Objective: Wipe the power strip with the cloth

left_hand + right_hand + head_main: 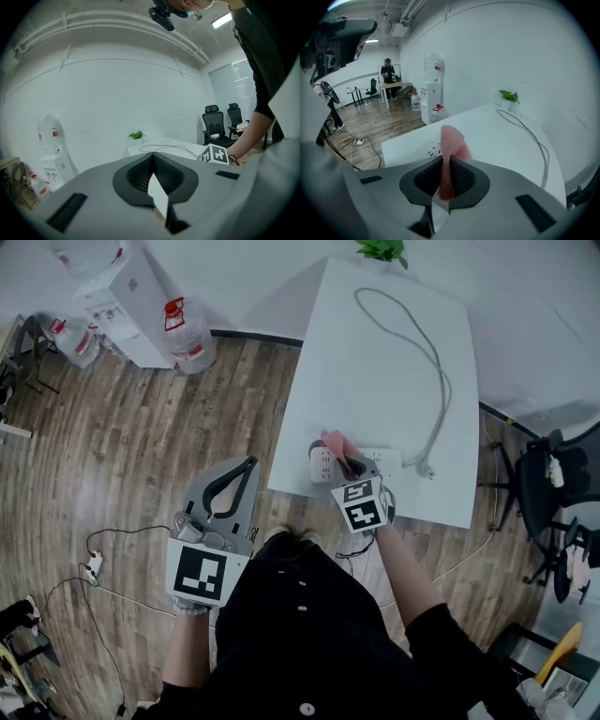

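A white power strip (pixel 323 463) lies near the front edge of the white table (pixel 375 381); its grey cable (pixel 427 352) loops toward the far end. My right gripper (pixel 343 465) hovers over the strip, shut on a pink cloth (pixel 335 444) that sticks up from between its jaws. In the right gripper view the pink cloth (pixel 451 150) stands pinched in the right gripper (pixel 446 176), with the strip's sockets (pixel 431 151) just beyond it. My left gripper (pixel 249 463) hangs over the wooden floor left of the table. In its own view the left gripper (pixel 152 161) is shut with nothing in it.
A small green plant (pixel 382 249) stands at the table's far end. A water dispenser (pixel 127 296) and water jugs (pixel 187 334) sit at the back left. Black office chairs (pixel 548 484) stand right of the table. Cables and a floor socket (pixel 92 568) lie on the wood floor.
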